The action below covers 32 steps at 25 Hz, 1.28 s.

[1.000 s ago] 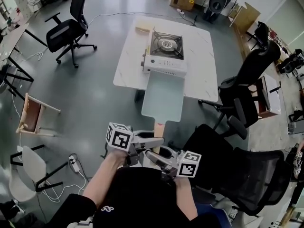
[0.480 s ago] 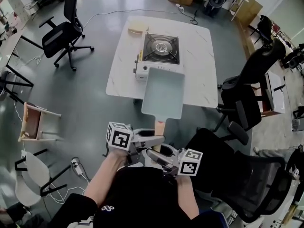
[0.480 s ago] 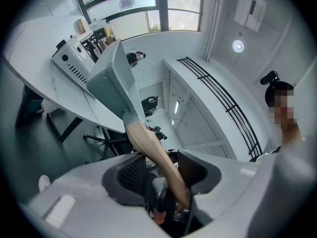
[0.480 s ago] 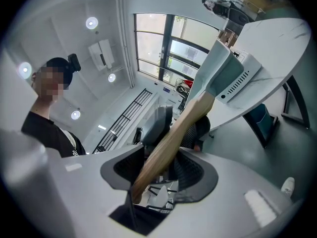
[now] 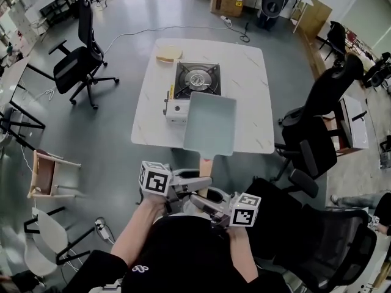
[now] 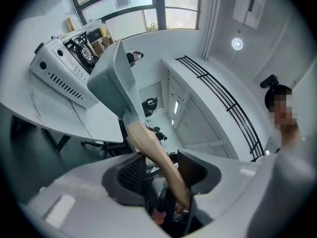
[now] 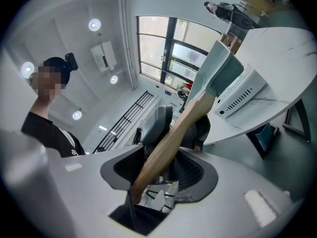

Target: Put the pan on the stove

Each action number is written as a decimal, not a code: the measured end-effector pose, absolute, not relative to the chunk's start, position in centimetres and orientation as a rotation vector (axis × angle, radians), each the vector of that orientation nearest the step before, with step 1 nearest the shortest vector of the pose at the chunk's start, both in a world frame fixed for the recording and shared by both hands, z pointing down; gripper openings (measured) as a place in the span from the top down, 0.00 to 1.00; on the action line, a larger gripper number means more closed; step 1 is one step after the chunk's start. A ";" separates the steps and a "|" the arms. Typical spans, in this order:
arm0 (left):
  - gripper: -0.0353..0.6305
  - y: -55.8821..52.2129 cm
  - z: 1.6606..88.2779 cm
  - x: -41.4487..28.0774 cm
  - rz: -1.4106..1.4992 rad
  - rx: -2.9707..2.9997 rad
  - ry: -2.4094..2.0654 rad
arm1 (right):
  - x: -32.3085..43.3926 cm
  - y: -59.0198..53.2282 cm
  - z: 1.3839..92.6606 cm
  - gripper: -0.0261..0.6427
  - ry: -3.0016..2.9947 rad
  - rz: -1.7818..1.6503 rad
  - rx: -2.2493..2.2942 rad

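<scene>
One pan [image 5: 209, 124] over stove [image 5: 197, 79] front, wooden board [image 5: 168, 54] behind, chair [image 5: 333, 81] beside table [image 5: 250, 72]

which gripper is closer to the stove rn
Left, narrowly. The left gripper grips the pan handle on the side toward the stove; the right gripper grips it just behind, at the handle's end.
</scene>
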<state>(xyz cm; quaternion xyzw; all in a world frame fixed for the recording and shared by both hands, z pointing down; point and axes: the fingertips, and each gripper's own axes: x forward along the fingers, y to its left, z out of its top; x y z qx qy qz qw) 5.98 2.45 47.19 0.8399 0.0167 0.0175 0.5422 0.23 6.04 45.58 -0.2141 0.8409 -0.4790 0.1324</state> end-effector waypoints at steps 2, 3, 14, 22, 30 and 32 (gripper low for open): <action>0.65 1.7 47.3 6.6 0.046 2.005 0.041 | 0.9 5.3 45.6 0.67 2.444 -1.385 -0.621; 0.65 1.4 47.3 6.9 0.046 2.004 0.040 | 1.2 5.0 45.6 0.67 2.445 -1.383 -0.622; 0.65 -1.1 47.2 9.2 0.029 2.009 0.023 | 3.4 2.5 45.7 0.67 2.474 -1.370 -0.601; 0.65 -2.2 47.1 9.3 0.014 2.022 0.000 | 3.6 1.6 45.6 0.67 2.496 -1.364 -0.569; 0.65 -4.2 47.1 8.5 -0.012 2.019 -0.030 | 3.0 -0.2 45.6 0.67 2.516 -1.375 -0.533; 0.65 -5.0 47.3 8.2 -0.020 2.020 -0.036 | 2.7 -0.9 45.8 0.67 2.521 -1.383 -0.524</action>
